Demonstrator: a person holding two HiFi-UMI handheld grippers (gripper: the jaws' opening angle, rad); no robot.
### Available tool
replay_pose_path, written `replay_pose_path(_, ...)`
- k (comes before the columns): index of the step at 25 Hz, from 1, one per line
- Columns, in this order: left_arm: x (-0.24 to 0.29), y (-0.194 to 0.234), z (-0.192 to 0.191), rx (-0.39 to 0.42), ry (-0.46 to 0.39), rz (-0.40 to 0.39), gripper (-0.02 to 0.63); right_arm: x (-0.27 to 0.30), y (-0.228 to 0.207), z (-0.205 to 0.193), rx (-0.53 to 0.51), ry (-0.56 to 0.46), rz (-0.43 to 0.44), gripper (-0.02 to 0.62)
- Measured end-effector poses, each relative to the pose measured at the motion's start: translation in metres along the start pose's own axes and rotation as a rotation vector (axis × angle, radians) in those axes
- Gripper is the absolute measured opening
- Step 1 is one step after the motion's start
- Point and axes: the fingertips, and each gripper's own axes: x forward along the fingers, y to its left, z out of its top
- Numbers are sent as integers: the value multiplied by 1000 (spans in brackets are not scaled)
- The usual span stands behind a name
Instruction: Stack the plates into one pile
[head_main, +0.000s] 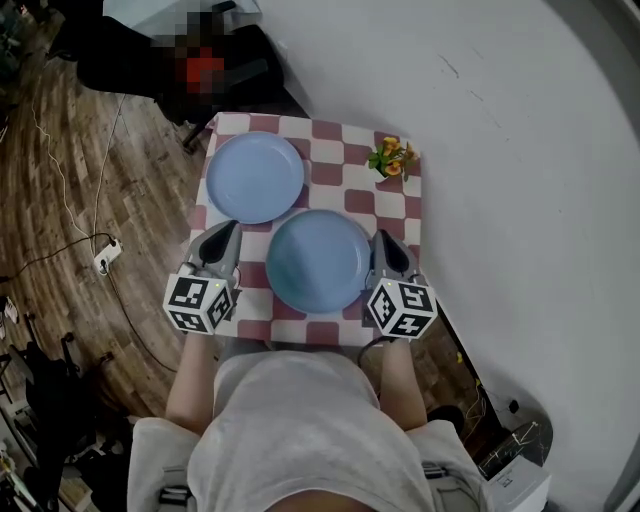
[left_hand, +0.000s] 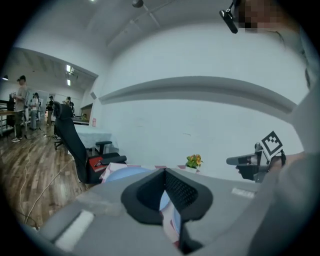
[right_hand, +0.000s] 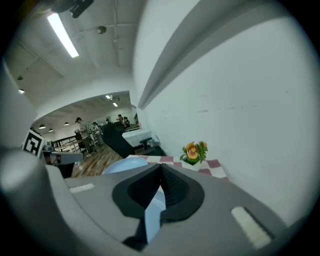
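Observation:
Two light blue plates lie apart on a small table with a red-and-white checked cloth (head_main: 330, 175). The far plate (head_main: 254, 177) is at the back left; the near plate (head_main: 318, 260) is at the front middle. My left gripper (head_main: 228, 228) hangs just left of the near plate, shut, with nothing in it. On that plate's right side my right gripper (head_main: 385, 240) is shut and empty too. In the left gripper view the jaws (left_hand: 165, 172) meet, with the far plate (left_hand: 122, 174) beyond. The right gripper view shows closed jaws (right_hand: 161, 167) and a plate (right_hand: 125, 166) past them.
A small pot of orange flowers (head_main: 391, 158) stands at the table's back right corner. A black office chair (head_main: 200, 70) is behind the table. A cable and power strip (head_main: 105, 258) lie on the wooden floor at left. A white wall runs along the right.

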Motion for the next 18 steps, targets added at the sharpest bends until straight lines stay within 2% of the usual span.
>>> replay_pose_path(10,-62,10,94,103,-288,80,6,-31,48,100,-29,-303,127,2)
replay_pose_path(13,-81,6,117,125,-366,83,5,-44,63,123,-59,-390,160,2)
replay_pose_path(18,-111,-6,140,223,-449,71,5,-57,85,145,-90,-487,224,2)
